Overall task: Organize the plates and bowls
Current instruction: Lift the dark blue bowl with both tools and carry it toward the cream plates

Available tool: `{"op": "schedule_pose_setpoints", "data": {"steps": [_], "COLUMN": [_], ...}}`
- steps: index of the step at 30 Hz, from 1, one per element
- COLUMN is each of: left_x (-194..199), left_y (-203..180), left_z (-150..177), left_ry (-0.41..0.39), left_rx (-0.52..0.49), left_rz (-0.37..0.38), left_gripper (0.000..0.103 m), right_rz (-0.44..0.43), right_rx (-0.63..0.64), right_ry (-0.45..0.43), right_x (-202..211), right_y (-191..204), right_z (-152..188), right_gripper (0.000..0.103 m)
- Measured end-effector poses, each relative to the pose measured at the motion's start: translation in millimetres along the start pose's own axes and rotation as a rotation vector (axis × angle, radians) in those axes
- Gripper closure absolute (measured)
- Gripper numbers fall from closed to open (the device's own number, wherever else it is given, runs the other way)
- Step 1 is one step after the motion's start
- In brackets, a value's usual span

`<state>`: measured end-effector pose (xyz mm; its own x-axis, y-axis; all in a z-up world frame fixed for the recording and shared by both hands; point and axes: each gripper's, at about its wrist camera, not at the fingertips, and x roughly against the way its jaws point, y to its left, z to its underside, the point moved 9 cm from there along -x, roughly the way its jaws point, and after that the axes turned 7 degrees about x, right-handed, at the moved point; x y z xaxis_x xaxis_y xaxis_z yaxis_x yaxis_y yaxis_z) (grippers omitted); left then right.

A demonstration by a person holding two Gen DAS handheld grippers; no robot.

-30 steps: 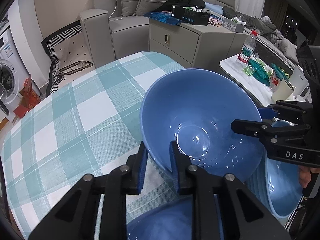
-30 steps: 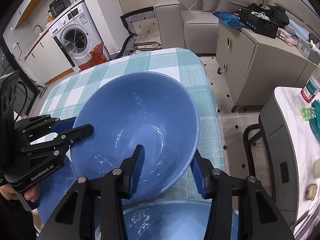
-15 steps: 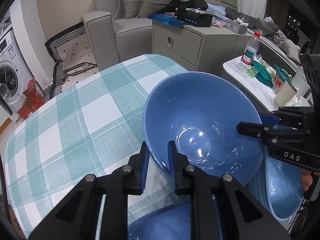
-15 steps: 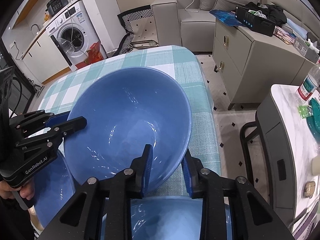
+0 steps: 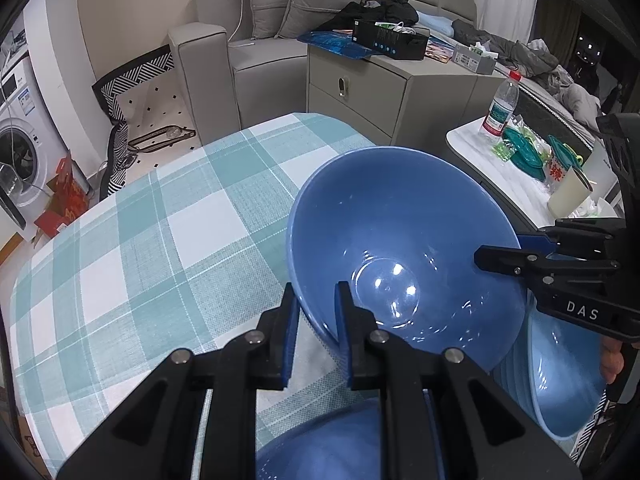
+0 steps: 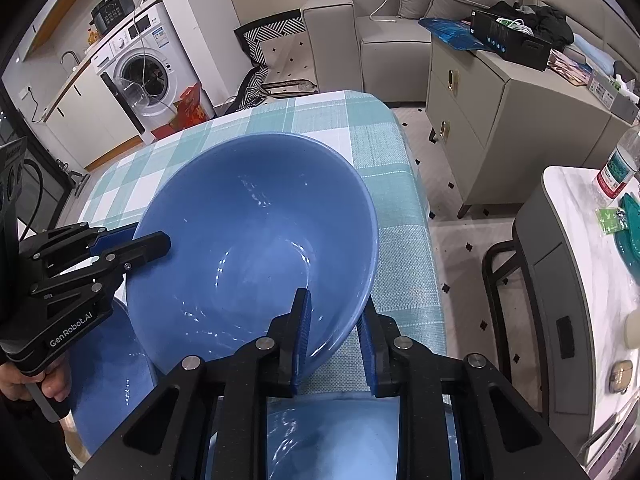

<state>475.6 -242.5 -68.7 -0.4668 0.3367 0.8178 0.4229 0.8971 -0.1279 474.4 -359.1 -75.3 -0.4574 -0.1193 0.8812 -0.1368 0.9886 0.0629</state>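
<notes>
Gripping one bowl [image 5: 400, 240] by opposite rims, our left gripper [image 5: 316, 320] and right gripper [image 6: 334, 332] both clamped; bowl empty, above tabletop [image 5: 160, 240].

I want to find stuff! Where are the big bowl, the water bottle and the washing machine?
bowl [image 5: 400, 240], left wrist view, inside wall.
water bottle [image 5: 501, 110], left wrist view, label.
washing machine [image 6: 146, 76], right wrist view, round door.
</notes>
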Motion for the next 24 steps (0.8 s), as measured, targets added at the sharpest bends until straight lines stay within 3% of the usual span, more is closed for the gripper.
{"op": "schedule_pose_setpoints", "data": {"steps": [24], "left_x": [58], "left_y": [-5], "left_z": [-9], "left_ry": [-0.094], "left_rx": [-0.001], "left_rz": [0.008], "left_gripper": [0.088], "right_rz": [0.017], "right_rx": [0.030], "right_ry": [-0.067], "right_x": [54], "right_y": [18], "right_z": [-4], "right_gripper": [0.080]}}
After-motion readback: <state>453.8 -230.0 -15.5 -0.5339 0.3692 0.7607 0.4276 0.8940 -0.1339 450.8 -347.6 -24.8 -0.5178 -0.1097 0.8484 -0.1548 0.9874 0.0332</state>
